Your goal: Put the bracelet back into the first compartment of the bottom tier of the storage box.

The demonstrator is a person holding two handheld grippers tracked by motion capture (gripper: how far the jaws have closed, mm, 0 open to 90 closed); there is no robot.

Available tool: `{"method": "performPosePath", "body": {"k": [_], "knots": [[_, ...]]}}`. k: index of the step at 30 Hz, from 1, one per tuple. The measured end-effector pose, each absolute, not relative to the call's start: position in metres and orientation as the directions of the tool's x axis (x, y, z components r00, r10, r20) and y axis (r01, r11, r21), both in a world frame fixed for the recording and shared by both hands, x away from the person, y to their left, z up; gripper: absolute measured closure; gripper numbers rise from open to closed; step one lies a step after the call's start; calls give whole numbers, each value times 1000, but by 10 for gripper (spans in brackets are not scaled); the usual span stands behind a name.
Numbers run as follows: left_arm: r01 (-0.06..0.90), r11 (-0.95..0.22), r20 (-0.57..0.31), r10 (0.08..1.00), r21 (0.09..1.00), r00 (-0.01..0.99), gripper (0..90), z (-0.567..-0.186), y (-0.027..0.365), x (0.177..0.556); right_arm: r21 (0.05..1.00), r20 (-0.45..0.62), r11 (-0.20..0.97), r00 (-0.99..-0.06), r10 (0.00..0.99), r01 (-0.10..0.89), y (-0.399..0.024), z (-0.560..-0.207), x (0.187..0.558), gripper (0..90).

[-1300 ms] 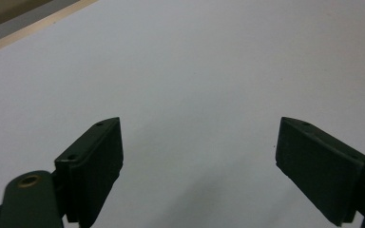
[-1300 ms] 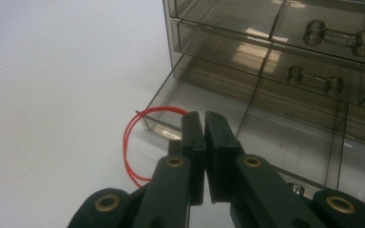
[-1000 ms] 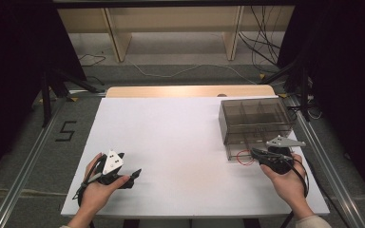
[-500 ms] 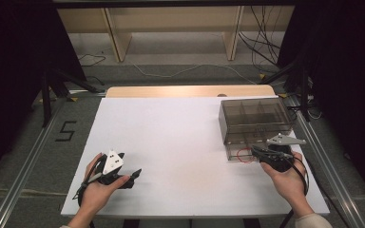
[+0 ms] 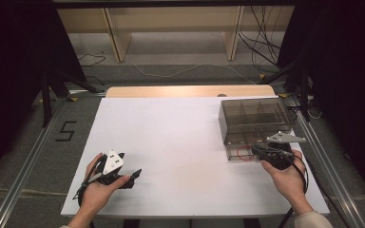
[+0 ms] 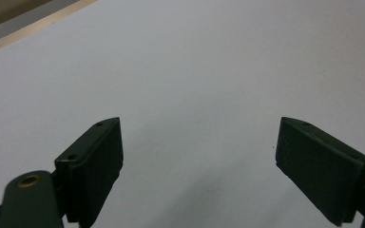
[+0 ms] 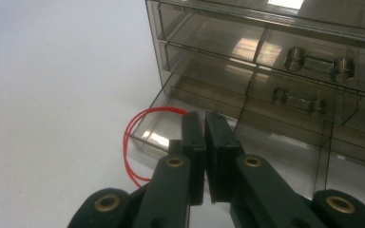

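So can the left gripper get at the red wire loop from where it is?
Probably not: the left gripper rests across the table from the red wire loop, which the right gripper already pinches at the open bottom drawer.

White counter (image 5: pixel 180 142) on grey floor (image 5: pixel 38 142); wooden shelving (image 5: pixel 171 28) beyond it, loose cables (image 5: pixel 261 47) right of shelving, "5" mark (image 5: pixel 65 131) left of counter.

Left gripper (image 5: pixel 135 174): black body, black cable trailing off it, white three-cornered top plate with small dark marks; its flat black jaw pads carry small screw holes, and a brass-coloured rivet sits at the pivot. Right gripper (image 7: pixel 204 130): black, with a grey three-cornered plate, a black cable, ribbed inner pads and four brass-coloured pivot rivets. A pale sleeve cuff shows at the right wrist.
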State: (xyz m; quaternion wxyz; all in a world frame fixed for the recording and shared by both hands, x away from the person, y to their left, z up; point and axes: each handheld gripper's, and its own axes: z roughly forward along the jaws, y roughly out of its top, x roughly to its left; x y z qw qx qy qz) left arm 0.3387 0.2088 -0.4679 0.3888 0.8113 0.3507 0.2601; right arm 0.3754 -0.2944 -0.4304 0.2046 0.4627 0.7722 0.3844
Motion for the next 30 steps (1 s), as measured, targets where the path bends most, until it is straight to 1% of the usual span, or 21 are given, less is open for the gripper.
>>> {"method": "performPosePath", "body": {"k": [30], "knots": [[367, -454, 150, 769, 812, 621, 160, -468, 209, 338, 784, 38, 269, -475, 879, 560, -294, -428, 388, 876]]}}
